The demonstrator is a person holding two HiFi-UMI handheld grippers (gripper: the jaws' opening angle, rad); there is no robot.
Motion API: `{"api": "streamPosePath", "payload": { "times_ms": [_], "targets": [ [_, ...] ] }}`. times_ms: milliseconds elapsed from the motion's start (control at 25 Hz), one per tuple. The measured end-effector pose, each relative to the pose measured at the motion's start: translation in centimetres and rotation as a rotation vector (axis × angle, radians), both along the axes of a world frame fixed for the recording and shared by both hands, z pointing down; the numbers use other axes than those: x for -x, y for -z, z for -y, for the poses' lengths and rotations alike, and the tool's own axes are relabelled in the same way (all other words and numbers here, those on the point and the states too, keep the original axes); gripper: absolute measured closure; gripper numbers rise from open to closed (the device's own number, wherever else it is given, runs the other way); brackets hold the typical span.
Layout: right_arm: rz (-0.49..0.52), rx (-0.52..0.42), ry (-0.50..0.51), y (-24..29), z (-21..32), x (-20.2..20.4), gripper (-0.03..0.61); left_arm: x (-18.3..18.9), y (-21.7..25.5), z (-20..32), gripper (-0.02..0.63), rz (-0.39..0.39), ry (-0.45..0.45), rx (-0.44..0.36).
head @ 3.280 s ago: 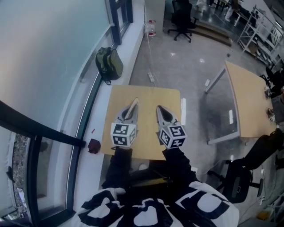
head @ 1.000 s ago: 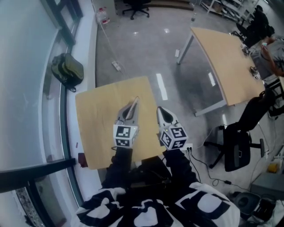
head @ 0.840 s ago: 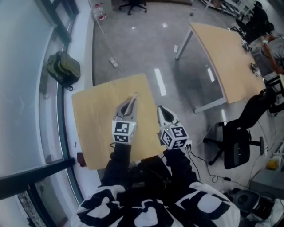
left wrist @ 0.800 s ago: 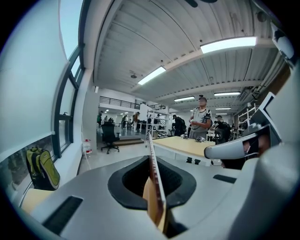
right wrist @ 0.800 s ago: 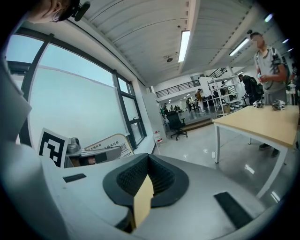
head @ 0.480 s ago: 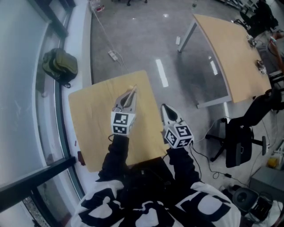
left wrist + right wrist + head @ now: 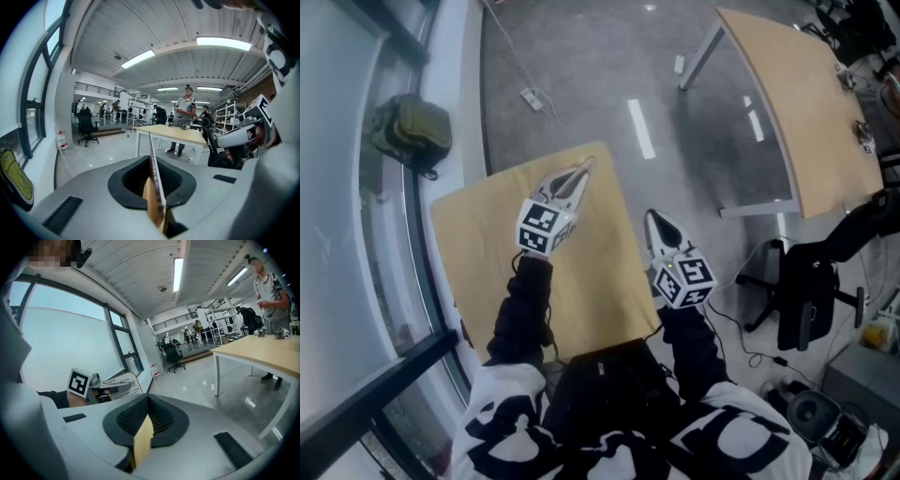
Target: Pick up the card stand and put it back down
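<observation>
My left gripper (image 7: 581, 171) hangs above the far part of a small wooden table (image 7: 478, 244), its arm stretched forward. It is shut on a thin card stand (image 7: 154, 183), which the left gripper view shows edge-on between the closed jaws. From the right gripper view, the same stand (image 7: 121, 383) is a white printed card with a QR code, sticking out of the left gripper (image 7: 101, 387). My right gripper (image 7: 653, 218) floats over the table's right edge. It is shut with nothing in it, and its pads (image 7: 149, 404) meet.
A green bag (image 7: 408, 131) lies on the sill by the window at far left. A second, larger table (image 7: 787, 94) stands at the right with a black office chair (image 7: 806, 291) near it. A person (image 7: 269, 291) stands beyond that table.
My left gripper has moved forward and left over the table with the card in it. The right gripper has drifted to the table's right edge. The head view has swung round.
</observation>
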State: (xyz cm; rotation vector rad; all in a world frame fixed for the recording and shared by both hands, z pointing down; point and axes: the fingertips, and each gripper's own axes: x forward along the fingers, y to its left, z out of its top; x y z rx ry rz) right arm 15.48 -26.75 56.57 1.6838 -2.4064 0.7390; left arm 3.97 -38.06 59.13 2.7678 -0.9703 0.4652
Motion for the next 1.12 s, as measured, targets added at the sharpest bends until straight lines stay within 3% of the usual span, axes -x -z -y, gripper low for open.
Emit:
{"api": "streamPosePath", "payload": {
  "times_ms": [520,840,1120],
  "targets": [
    [0.053,0.061,0.058,-4.8,4.1,0.8,0.576,-2.7,-6.7,3.0,0.588,0.058,-0.253,0.086],
    [0.062,0.078,0.073,-6.5,5.1,1.2,0.575,-4.2,-9.6,2.3,0.588,-0.017,-0.432,0.187],
    [0.065,0.101,0.075,-7.4,4.7,1.1,0.575,-4.9,-10.3,1.3,0.588,-0.046,-0.504,0.192]
  ]
}}
